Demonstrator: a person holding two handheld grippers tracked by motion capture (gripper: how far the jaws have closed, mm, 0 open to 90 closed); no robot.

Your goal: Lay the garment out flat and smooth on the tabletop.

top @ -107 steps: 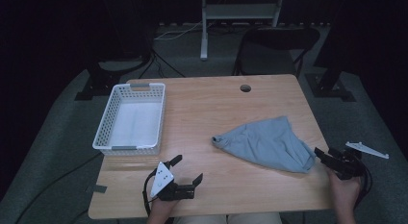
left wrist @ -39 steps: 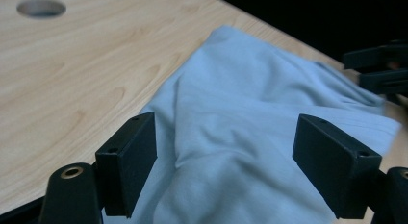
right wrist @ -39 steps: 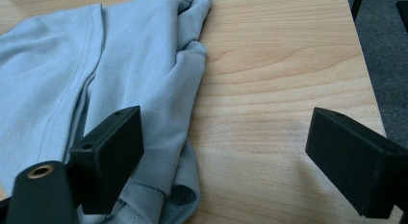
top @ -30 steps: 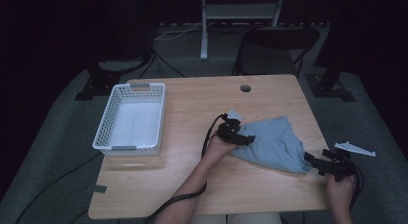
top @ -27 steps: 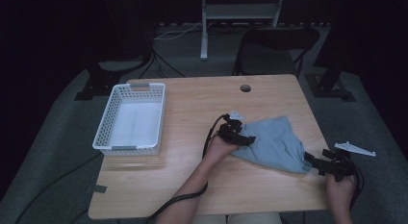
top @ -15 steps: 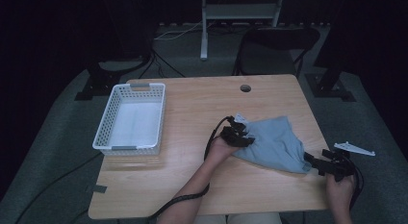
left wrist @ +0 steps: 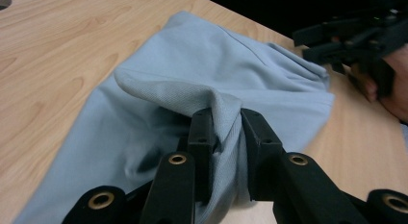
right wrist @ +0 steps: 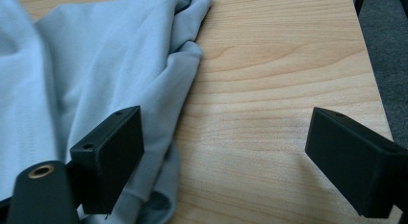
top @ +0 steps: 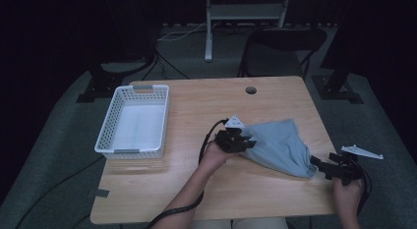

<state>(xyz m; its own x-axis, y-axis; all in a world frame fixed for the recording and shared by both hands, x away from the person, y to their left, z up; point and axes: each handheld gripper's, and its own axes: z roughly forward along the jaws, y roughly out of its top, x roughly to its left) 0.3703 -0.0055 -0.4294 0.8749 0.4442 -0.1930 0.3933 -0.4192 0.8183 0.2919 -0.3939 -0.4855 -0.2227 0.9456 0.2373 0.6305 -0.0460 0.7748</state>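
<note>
One table: wooden table (top: pixel 187 189), light grain, round hole near the far edge; the pale blue cloth lies on its right half, the white basket on its left half, well apart.
Basket: white basket (top: pixel 133 122), perforated walls, nothing seen inside from the high view.
Cloth: blue garment (top: pixel 280 145), crumpled and spread flat toward the right front corner; which garment it is cannot be told, only soft knit-like fabric with folds and a thicker hem or seam at its edges.
Handling, judged: light, limp, not fragile; it will drape and stretch rather than hold shape, and a single layer may slip, so a bunched fold or the thicker edge gives the surest hold.
Left gripper: left gripper (left wrist: pixel 225 137) has its jaws pressed together on a raised ridge of the cloth at its left edge; fabric is visibly squeezed between them.
Right gripper: right gripper (right wrist: pixel 226 152) has jaws spread wide at the cloth's right corner; one jaw sits over the fabric edge, the other over bare wood, nothing between them gripped.
Hidden: underside of the cloth, how many layers the left pinch holds, and the cloth's near left part, cut off in the right gripper view.
</note>
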